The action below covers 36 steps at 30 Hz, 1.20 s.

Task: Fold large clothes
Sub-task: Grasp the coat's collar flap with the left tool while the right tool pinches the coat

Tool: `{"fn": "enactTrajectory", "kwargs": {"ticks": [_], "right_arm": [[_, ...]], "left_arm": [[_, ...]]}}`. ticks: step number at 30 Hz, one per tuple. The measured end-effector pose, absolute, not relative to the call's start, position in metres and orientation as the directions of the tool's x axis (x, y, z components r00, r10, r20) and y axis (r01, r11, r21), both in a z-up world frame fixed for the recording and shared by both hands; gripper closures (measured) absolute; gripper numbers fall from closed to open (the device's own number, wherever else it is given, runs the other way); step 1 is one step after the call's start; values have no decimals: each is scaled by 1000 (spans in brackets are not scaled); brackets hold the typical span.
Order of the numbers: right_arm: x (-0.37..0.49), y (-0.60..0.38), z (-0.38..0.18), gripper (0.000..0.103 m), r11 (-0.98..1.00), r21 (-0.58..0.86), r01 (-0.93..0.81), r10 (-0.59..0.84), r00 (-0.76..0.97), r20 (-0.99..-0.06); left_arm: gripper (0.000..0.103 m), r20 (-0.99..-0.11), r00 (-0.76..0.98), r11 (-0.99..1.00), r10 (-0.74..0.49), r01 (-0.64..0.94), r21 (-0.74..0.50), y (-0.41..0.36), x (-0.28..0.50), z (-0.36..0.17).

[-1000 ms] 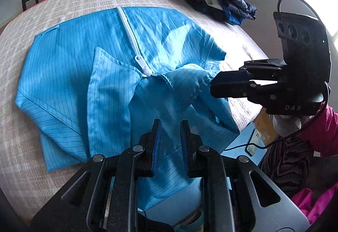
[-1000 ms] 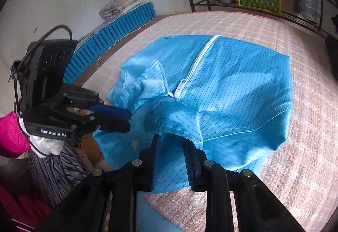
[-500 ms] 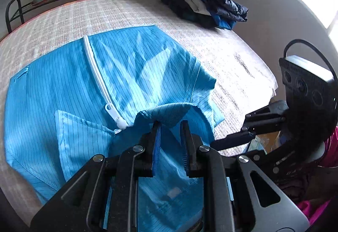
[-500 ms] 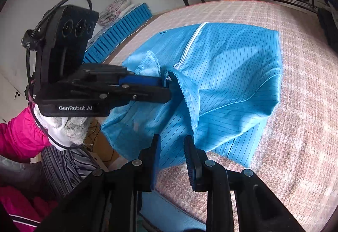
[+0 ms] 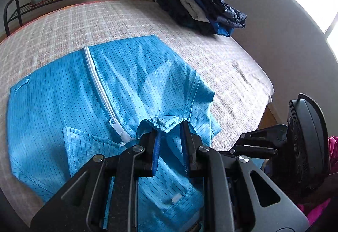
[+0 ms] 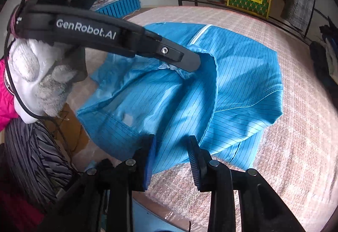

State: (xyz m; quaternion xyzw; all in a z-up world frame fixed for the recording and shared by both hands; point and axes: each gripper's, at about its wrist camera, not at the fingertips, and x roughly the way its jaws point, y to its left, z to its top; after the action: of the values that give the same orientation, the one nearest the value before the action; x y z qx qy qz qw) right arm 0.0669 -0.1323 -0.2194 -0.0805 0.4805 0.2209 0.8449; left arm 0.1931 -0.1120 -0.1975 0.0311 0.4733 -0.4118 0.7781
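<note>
Jaws of the left gripper [image 5: 170, 126] pinch one blue pinstriped zip-front garment's [image 5: 63, 100] near edge; right gripper [image 6: 172, 141] jaws narrowly spread over its near hem, grip unclear.

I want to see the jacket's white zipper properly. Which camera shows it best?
The left wrist view: the zipper runs unobstructed down the blue jacket to its pull. The right wrist view shows only its top end; the left claw covers the rest.

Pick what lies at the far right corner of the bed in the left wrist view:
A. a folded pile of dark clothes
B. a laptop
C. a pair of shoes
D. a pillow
A: a pile of dark clothes sits there, beyond the blue garment.
</note>
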Motion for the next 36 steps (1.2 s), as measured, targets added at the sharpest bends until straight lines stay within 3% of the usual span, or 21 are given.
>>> {"fn": "enactTrajectory", "kwargs": {"ticks": [2, 5, 16, 19, 20, 21, 26, 36], "right_arm": [[65, -132, -221, 96, 890, 72, -450, 289, 434, -854], [63, -133, -218, 102, 889, 73, -452, 292, 435, -852], [51, -137, -212, 103, 889, 52, -454, 286, 463, -839], [47, -146, -204, 91, 868, 130, -479, 364, 436, -823], [46, -151, -198, 78, 857, 172, -486, 406, 431, -806], [44, -158, -192, 72, 846, 216, -488, 447, 428, -786], [65, -191, -173, 72, 856, 297, -424, 490, 479, -729], [157, -222, -190, 73, 844, 443, -302, 536, 450, -714]], "left_arm": [[86, -760, 219, 661, -612, 670, -338, -113, 195, -196], [86, -774, 219, 676, -594, 658, -333, -118, 205, -201], [86, -855, 209, 744, -475, 614, -263, -137, 243, -238], [86, -826, 226, 746, -516, 593, -304, -121, 241, -224], [86, -817, 238, 748, -525, 586, -310, -113, 239, -217], [86, -807, 248, 751, -536, 577, -321, -105, 237, -211], [86, -765, 230, 728, -601, 554, -404, -80, 212, -195], [86, -703, 123, 685, -700, 392, -614, -93, 190, -238]]}}
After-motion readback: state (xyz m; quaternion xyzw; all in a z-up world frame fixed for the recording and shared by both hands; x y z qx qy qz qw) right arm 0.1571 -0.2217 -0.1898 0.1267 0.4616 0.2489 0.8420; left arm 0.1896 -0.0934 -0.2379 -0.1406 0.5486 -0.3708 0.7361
